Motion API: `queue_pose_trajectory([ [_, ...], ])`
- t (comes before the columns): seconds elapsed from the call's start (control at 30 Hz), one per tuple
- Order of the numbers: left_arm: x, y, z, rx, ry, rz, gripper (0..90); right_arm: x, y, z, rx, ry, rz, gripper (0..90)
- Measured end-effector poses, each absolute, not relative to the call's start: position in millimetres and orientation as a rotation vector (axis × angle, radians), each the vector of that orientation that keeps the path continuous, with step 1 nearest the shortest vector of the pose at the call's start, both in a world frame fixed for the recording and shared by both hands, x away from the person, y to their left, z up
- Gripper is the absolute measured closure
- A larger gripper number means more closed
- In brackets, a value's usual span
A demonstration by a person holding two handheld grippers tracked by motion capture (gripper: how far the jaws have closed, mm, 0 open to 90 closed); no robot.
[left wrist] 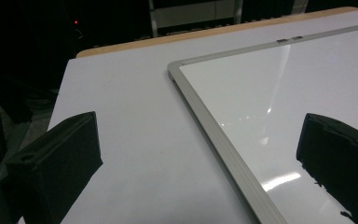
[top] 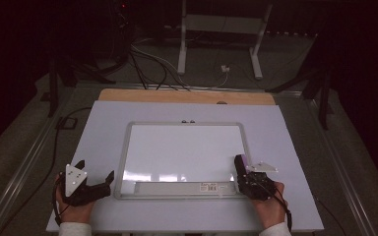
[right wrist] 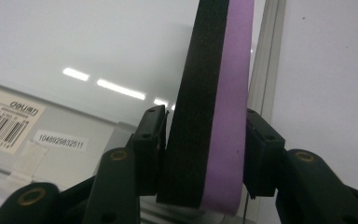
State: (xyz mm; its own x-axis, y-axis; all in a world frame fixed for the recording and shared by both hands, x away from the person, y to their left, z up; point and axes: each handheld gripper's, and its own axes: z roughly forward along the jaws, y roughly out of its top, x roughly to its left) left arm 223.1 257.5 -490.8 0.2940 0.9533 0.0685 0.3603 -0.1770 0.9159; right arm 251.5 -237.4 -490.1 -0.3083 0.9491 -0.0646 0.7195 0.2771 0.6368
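White tabletop (top: 98, 147), dark room behind. Right tool (right wrist: 205, 154) clamps eraser (right wrist: 209, 93) by its flat faces, over near-right corner of whiteboard (top: 187, 147); eraser looks light, foam-soft, felt side black. Left tool (top: 96, 184) spread wide, empty, beside the board's left edge

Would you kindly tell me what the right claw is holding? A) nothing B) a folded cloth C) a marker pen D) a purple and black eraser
D: in the right gripper view the right claw is closed on both sides of a flat eraser, one layer black and one purple, above the whiteboard.
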Motion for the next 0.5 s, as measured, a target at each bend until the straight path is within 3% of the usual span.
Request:
queue_pose_trajectory([
  [0.23,223,257,-491,1.709,1.202,0.872,0.6,250,-240,-489,1.518,2.145,0.757,49.8],
  [0.5,223,258,-491,1.708,1.203,0.874,0.6,261,-256,-476,1.442,2.049,0.996,27.3],
])
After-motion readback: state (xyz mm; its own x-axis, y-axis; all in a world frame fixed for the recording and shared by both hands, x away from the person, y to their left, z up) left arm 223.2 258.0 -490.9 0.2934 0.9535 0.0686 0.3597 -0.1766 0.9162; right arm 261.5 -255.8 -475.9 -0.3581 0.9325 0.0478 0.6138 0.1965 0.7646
